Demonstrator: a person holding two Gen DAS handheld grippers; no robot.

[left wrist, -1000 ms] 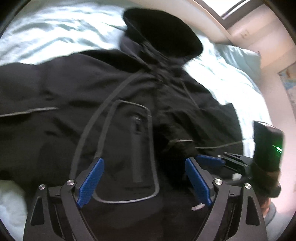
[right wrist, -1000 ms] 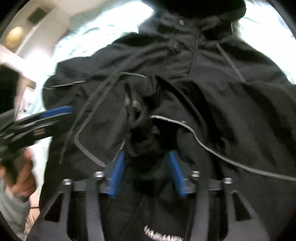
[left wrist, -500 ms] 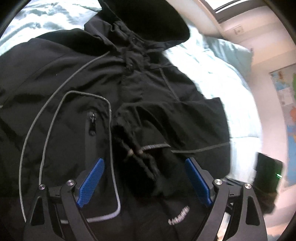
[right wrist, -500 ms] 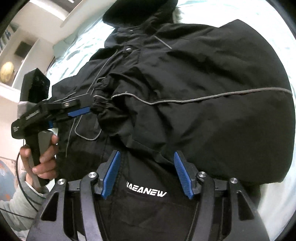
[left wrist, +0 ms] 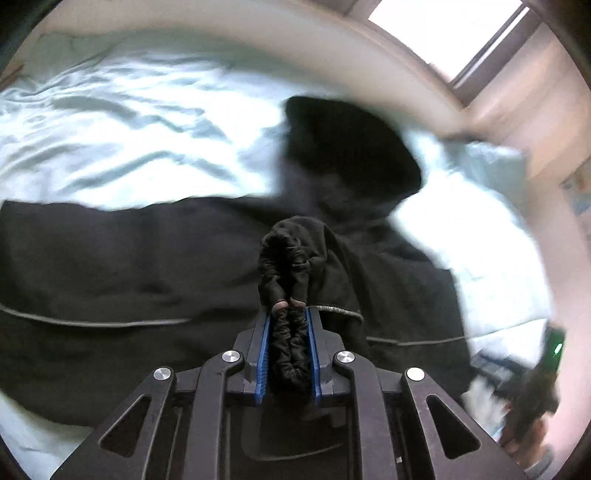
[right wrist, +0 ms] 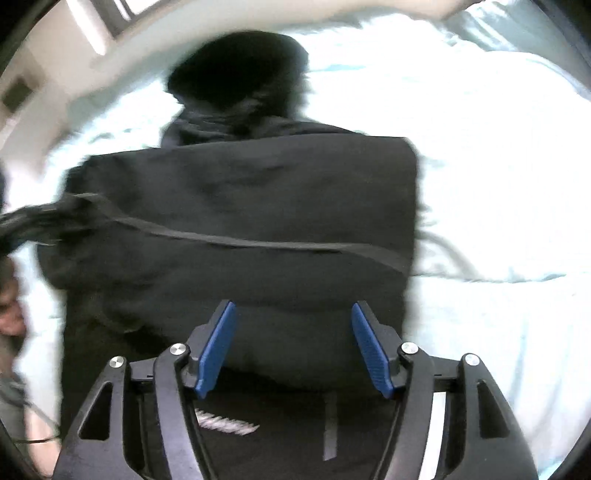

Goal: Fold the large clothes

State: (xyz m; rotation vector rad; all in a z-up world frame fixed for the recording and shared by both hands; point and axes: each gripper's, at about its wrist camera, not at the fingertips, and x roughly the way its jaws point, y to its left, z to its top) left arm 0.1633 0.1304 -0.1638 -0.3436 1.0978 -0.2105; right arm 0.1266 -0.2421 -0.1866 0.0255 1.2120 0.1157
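A large black hooded jacket [left wrist: 147,258] lies spread on a bed, its hood [left wrist: 351,147] towards the far wall. My left gripper [left wrist: 288,314] is shut on the gathered black sleeve cuff [left wrist: 286,258], which bunches up above the blue pads. In the right wrist view the jacket [right wrist: 240,203] lies with a sleeve folded across its front, the hood [right wrist: 236,70] at the top. My right gripper [right wrist: 291,314] is open and empty just above the jacket's lower part. My left gripper shows blurred at that view's left edge [right wrist: 33,221].
The bed has a pale blue sheet [left wrist: 129,122], also seen in the right wrist view [right wrist: 498,184]. A pillow [left wrist: 480,155] lies at the far right by the wall. A window [left wrist: 443,33] is above. The right gripper's handle [left wrist: 535,380] shows at the lower right.
My left gripper has closed on the sleeve cuff and moved with it. My right gripper let go of the cuff, opened and pulled back. Both views are motion blurred.
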